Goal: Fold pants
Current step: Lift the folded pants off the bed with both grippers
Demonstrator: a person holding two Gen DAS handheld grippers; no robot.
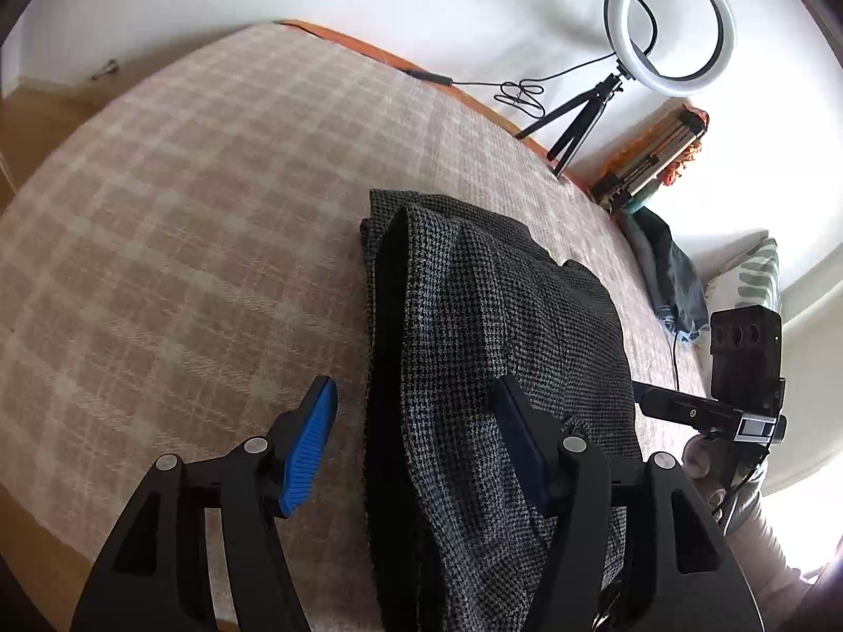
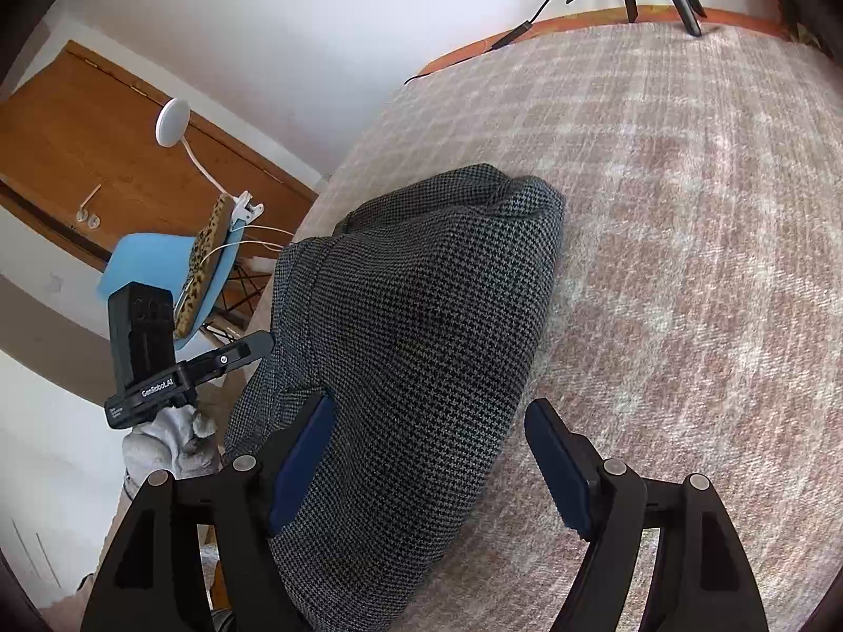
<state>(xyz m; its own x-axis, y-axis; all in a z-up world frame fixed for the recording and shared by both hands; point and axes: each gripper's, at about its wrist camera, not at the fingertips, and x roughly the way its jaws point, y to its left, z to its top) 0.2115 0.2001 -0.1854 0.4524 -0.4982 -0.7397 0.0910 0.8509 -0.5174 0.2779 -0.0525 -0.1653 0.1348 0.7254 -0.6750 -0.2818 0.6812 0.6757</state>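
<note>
The pants (image 1: 490, 347) are dark grey houndstooth cloth, folded into a thick stack on the plaid bed cover (image 1: 184, 210). In the left wrist view my left gripper (image 1: 416, 437) is open, its blue pads astride the stack's left edge. In the right wrist view the pants (image 2: 416, 326) lie as a rounded bundle, and my right gripper (image 2: 432, 463) is open, its pads astride the bundle's near right edge. Neither gripper holds cloth. The right gripper's body also shows in the left wrist view (image 1: 737, 368), and the left gripper's body in the right wrist view (image 2: 153, 353).
A ring light on a tripod (image 1: 664, 26) stands at the bed's far edge, with a cable (image 1: 521, 95), a stack of books (image 1: 653, 158) and dark clothes (image 1: 669, 274) beside it. A blue chair (image 2: 168, 274) and wooden door (image 2: 105, 158) are off the bed's left side.
</note>
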